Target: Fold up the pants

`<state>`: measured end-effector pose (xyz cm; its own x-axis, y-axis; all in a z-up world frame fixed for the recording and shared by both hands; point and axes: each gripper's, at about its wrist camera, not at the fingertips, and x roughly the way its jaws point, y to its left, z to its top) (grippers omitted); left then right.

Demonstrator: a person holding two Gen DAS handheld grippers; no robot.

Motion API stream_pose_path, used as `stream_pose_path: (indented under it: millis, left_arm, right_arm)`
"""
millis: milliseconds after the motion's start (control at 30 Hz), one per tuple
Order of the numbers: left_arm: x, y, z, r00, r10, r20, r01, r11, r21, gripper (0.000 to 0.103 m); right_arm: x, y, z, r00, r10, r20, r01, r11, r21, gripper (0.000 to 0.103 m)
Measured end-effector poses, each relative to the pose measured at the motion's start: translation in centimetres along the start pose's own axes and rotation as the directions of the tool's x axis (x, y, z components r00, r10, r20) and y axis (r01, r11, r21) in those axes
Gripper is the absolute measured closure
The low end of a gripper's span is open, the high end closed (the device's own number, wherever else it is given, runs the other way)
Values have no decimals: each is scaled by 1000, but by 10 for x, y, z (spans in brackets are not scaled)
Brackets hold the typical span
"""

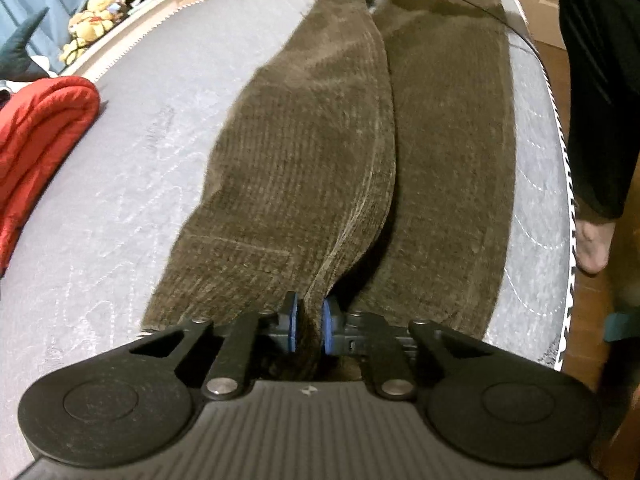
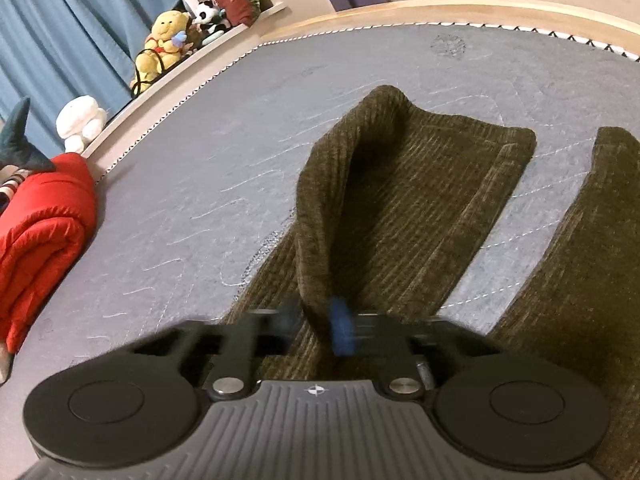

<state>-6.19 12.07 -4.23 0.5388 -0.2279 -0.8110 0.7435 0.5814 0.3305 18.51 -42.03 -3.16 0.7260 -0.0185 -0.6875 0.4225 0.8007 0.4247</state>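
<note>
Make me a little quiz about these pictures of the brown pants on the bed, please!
1. True or false: the left gripper is pinching the brown pants.
2. Pick one. What lies at the side of the grey mattress? A) a red quilt B) a green towel C) a white pillow
3. Fill in: the right gripper holds up an edge of one pant ____.

Key
1. True: cloth sits between its blue pads.
2. A: the folded red quilt lies near the yellow stuffed bear on its shelf.
3. Leg: one leg is lifted, the other lies flat.
</note>
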Motion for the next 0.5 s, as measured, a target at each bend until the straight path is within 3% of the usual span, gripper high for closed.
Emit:
stream_pose_path:
  millis: [267, 400, 500]
  left_arm:
    - [-17, 6, 2, 997, 62, 44, -61, 998, -22, 94]
    - [-36, 14, -9, 997, 74, 30, -73, 997, -39, 98]
    - [-53, 20, -21, 998, 64, 19, -63, 995, -77, 98]
  right_arm:
    - [-83, -11, 25, 991, 68, 118, -79, 992, 93, 97]
    - [-145, -30, 22, 997, 27, 74, -39, 985, 166, 97]
    - [-185, -48, 2, 999, -53, 12, 50, 985, 166, 97]
